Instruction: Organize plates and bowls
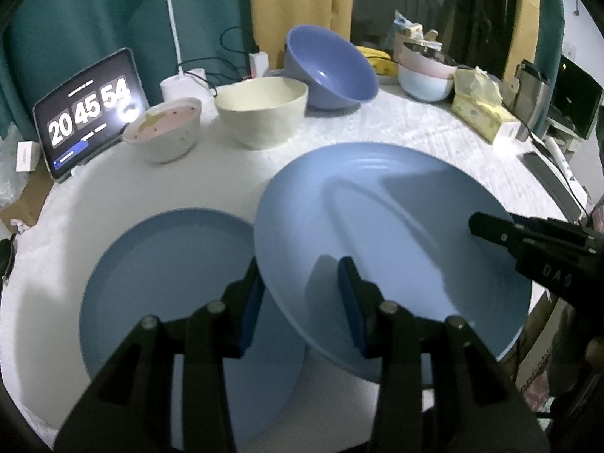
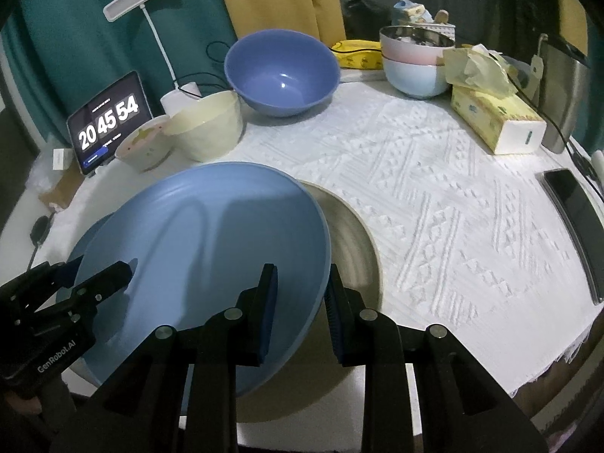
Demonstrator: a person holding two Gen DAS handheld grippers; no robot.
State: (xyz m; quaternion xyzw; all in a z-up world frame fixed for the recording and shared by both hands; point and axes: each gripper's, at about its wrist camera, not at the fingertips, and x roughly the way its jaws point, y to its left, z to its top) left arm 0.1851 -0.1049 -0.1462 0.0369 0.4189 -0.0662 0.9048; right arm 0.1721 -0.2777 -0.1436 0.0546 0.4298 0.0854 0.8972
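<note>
While both grippers hold the big blue plate (image 1: 396,234), stacking is under way.
Left gripper (image 1: 302,302) and right gripper (image 2: 300,302) jaws pinch its rim; next, lower it onto the blue plate (image 1: 170,283) on the table (image 2: 434,188).

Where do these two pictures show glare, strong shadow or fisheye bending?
Left wrist view: glare burns out part of the black tablet clock; finger shadows fall on the raised light blue plate; table edge bends strongly. Right wrist view: the clock digits read cleanly, long shadows cross the same plate, and the white woven tablecloth stays sharp.
</note>
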